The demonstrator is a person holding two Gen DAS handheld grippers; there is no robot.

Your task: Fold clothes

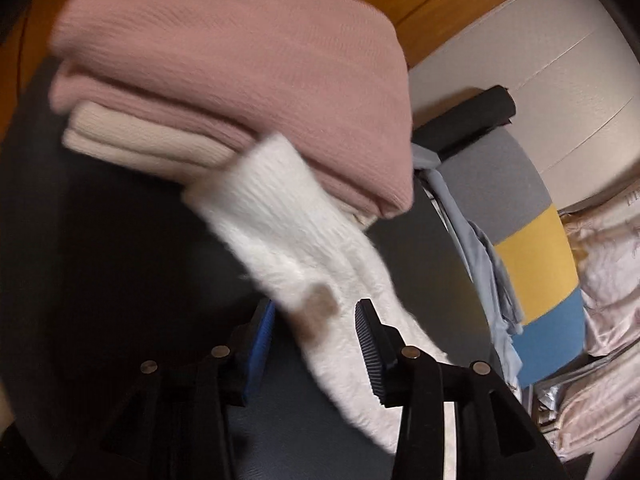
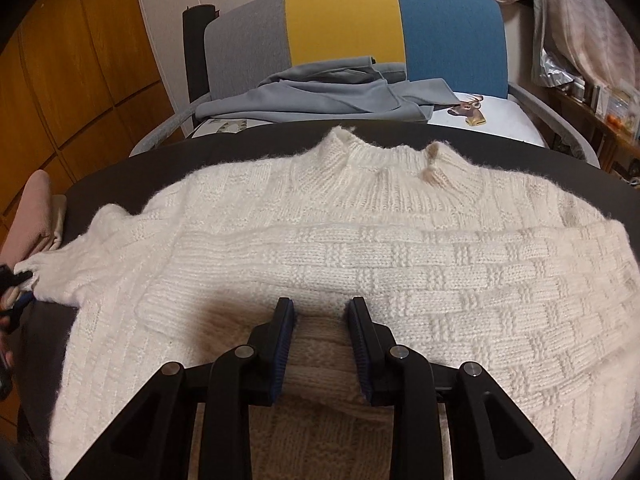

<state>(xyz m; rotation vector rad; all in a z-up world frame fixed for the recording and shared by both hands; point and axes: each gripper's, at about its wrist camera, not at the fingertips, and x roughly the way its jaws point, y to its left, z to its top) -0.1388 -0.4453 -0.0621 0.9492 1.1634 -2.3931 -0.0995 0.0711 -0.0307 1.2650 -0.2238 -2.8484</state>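
The white sweater (image 2: 360, 248) lies spread flat on the dark worktop (image 2: 120, 168), collar away from the person, one sleeve folded across the chest. The other sleeve (image 1: 288, 248) runs out leftward toward the folded pink-and-cream stack (image 1: 224, 80). The left tongs (image 1: 316, 320) straddle its cuff (gap wide, grip uncertain); the right tongs (image 2: 320, 312) hover parted over the body, empty.

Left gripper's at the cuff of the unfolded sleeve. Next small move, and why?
Probably close the left gripper on the cuff: the jaws stand open around it, and the other sleeve of the white sweater already lies folded across the body. Right gripper hovers open.
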